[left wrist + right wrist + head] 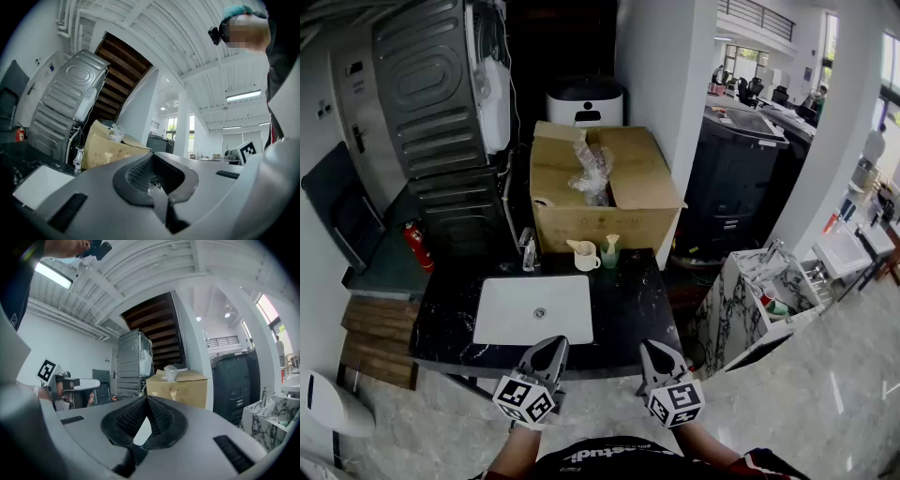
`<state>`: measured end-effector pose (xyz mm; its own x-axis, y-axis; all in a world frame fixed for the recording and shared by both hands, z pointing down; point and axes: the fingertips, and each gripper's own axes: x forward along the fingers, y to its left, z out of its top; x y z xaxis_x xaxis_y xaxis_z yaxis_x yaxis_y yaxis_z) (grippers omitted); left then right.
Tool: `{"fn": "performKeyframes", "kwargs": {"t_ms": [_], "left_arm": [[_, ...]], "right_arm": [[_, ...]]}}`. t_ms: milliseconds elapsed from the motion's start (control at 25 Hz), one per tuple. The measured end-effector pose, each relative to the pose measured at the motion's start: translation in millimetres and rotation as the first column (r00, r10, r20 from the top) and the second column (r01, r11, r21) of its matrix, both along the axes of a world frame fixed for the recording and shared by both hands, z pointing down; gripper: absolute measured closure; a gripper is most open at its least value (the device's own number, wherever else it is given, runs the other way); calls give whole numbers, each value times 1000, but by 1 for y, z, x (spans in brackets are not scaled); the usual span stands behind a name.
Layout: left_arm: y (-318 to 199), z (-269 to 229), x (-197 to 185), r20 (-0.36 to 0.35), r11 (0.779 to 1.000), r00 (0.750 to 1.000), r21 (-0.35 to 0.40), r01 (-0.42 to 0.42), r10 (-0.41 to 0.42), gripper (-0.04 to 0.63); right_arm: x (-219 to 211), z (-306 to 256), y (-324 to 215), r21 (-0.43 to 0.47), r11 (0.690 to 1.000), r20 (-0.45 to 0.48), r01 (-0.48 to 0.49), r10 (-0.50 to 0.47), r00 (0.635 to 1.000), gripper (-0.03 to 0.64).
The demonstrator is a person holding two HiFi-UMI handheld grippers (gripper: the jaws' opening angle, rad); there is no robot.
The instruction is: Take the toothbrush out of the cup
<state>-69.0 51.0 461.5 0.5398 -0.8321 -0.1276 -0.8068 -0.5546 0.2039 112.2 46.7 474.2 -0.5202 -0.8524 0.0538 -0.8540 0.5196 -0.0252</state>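
Head view has the left gripper (pixel 551 349) and right gripper (pixel 652 351) low in the frame, each clenched on nothing, at the counter's (pixel 628 300) near edge. Well apart from them, at centre frame past the sink (pixel 534 309) and just before the box (pixel 600 206), stand a white cup (pixel 587 260) and a green cup (pixel 609 253). Something pale sticks out of each, too small to tell which is the toothbrush.

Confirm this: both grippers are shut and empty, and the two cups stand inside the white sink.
Not quite. The head view shows the white cup and the green cup on the black counter behind the sink, not in it. The left gripper and right gripper are shut and empty.
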Motion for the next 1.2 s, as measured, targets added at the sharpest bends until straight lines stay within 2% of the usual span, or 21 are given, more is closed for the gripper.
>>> {"fn": "performKeyframes", "kwargs": {"t_ms": [200, 360, 520, 1200], "left_arm": [[8, 0, -3, 25, 1000, 1000, 16, 18, -19, 580], [12, 1, -6, 25, 1000, 999, 19, 25, -25, 580], [15, 4, -7, 18, 1000, 1000, 12, 19, -20, 580], [12, 12, -32, -3, 999, 999, 9, -38, 38, 580]], "right_arm": [[-2, 3, 8, -19, 1000, 33, -4, 5, 999, 581], [-5, 3, 13, -14, 1000, 37, -4, 4, 999, 581], [-8, 2, 18, -10, 1000, 84, 8, -7, 996, 581], [-35, 9, 24, -26, 999, 76, -41, 42, 996, 581]]}}
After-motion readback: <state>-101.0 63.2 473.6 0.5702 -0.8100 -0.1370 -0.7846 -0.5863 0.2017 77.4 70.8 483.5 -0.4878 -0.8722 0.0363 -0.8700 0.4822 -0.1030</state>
